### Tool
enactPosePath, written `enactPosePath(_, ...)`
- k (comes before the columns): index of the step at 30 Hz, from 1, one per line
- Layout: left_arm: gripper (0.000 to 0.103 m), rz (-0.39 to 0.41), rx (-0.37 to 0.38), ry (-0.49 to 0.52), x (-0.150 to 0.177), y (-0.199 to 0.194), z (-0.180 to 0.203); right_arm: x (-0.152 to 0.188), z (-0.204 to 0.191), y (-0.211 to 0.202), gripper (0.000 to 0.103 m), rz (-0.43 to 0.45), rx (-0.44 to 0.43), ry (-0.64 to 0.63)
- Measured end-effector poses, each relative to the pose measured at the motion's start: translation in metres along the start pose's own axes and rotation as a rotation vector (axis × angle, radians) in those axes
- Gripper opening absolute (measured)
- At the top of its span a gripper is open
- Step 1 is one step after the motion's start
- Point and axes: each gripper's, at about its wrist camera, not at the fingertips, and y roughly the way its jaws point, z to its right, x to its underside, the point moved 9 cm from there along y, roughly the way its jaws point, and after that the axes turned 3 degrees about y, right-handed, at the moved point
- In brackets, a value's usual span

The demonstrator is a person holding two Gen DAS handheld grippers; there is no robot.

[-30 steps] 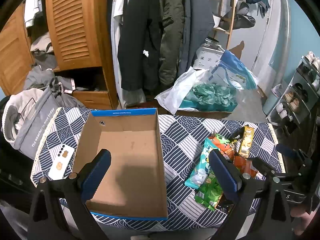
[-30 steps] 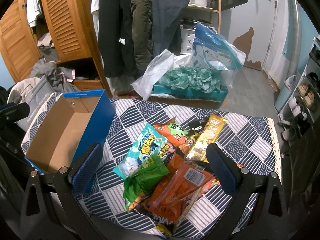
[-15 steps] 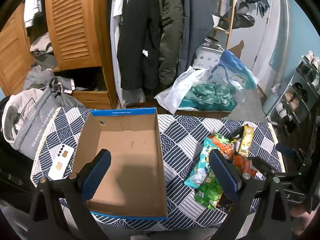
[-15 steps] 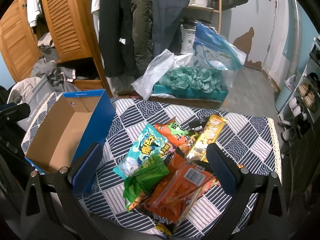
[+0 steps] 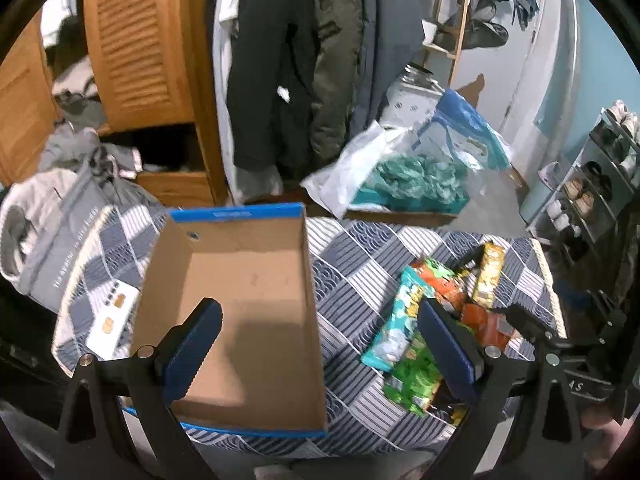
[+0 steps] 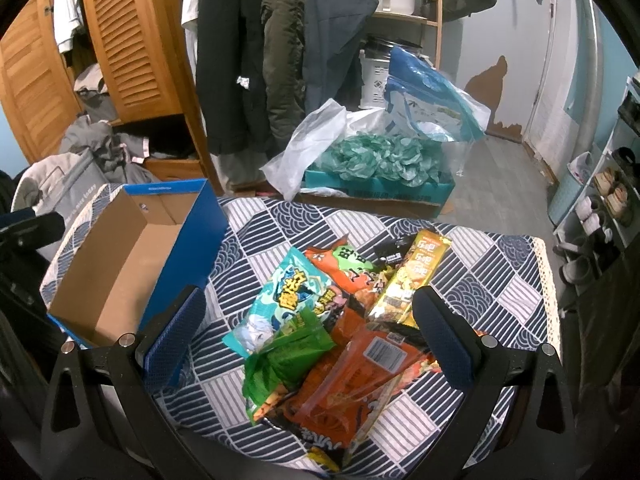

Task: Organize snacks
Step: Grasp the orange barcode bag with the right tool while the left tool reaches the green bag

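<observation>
Table (image 6: 500,264): covered w/ navy-and-white patterned cloth, carries box + snack pile
Box (image 5: 248,280): open cardboard shoebox, blue outside, brown inside, nothing in it; sits on left part of table
Snacks (image 6: 340,312): loose heap on right part of table, apart from box, none inside it
Teal packet (image 6: 288,296): left edge of heap, nearest the box
Green packet (image 6: 280,364): near edge, overlapping teal one
Orange packets (image 6: 360,384): clear-fronted one on top at near side, another further back under the rest
Yellow packet (image 6: 416,272): long, lies diagonally at far right of heap
Left gripper (image 5: 316,348): jaws wide apart, holding nothing; left finger over box interior, right finger over snack heap edge
Right gripper (image 6: 308,332): jaws wide apart, empty, above heap, straddling it
White card (image 5: 112,316): on cloth just left of box
Behind table: hanging coats, wooden louvred doors, teal box on floor w/ plastic bags
</observation>
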Motion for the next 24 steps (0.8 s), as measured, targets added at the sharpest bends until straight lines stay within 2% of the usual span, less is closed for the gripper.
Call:
enactPosePath(4, 0.099, -0.041, 0.007, 0.004, 0.007, 0.013, 0.005, 0.008, 0.010, 0.003, 0.101, -0.002, 0.024, 0.018)
enactPosePath(10, 0.099, -0.063, 0.008, 0.062, 0.015, 0.022, 0.020, 0.014, 0.034, 0.003, 0.101, -0.023, 0.090, 0.048)
enactPosePath(17, 0.099, -0.079, 0.031, 0.082, 0.019, 0.033, 0.036, 0.026, 0.052, 0.004, 0.101, -0.054, 0.123, 0.074)
enactPosePath(21, 0.099, -0.080, 0.022, 0.097, 0.021, 0.043, 0.042, 0.042, 0.058, 0.008, 0.101, -0.095, 0.134, 0.079)
enactPosePath(24, 0.099, -0.113, 0.034, 0.111, 0.028, 0.052, 0.049, 0.056, 0.056, 0.018, 0.101, -0.146, 0.122, 0.086)
